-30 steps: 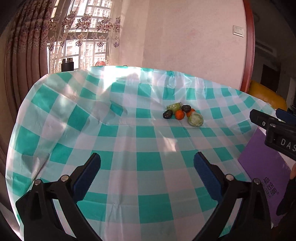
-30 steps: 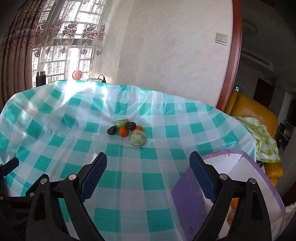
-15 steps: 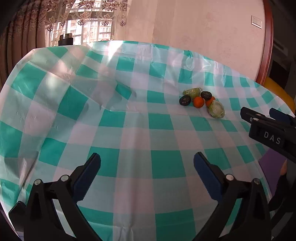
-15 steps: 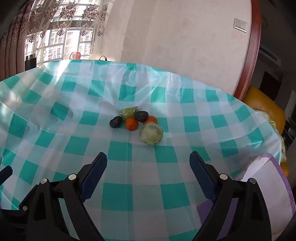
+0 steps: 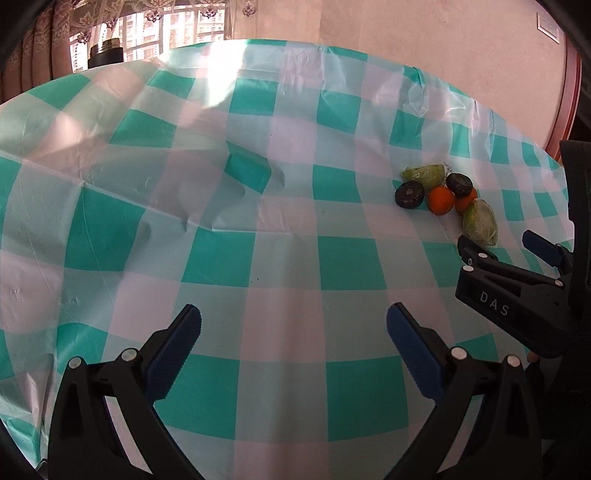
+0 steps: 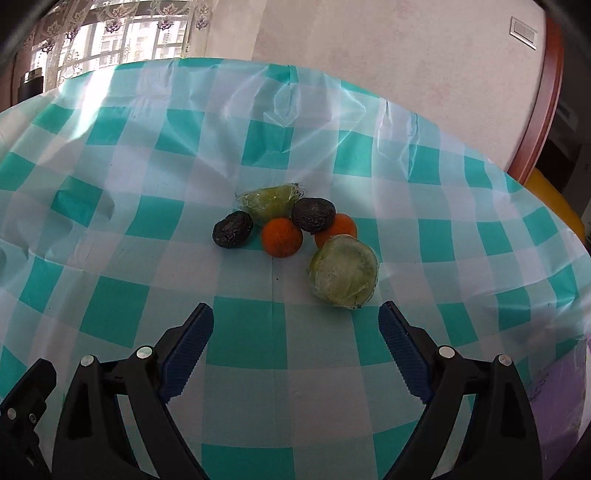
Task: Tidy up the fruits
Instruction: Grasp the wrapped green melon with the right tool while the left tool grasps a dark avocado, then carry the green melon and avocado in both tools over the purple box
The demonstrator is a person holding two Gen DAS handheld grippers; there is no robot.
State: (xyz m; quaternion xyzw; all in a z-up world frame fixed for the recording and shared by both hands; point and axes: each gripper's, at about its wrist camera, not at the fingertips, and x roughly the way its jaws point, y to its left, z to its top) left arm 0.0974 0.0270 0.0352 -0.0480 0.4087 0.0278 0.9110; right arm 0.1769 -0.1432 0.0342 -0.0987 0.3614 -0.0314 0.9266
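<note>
Right hand-held gripper [image 6: 295, 332] wide apart, empty, near wrapped cabbage [image 6: 343, 271]

A teal-and-white checked tablecloth [image 6: 243, 328] covers the table, creased and glossy — sunlight glares on its far side. Far left, a dark flask [image 5: 107, 55] stands before a lace-curtained window [image 6: 122, 33]. A light switch [image 6: 523, 28] sits on the far-right wall — a purple box [image 6: 557, 402] near right.

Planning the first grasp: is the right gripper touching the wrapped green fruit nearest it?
Apart. In the right wrist view, checked tablecloth shows between the open right gripper and the wrapped green fruit.
</note>
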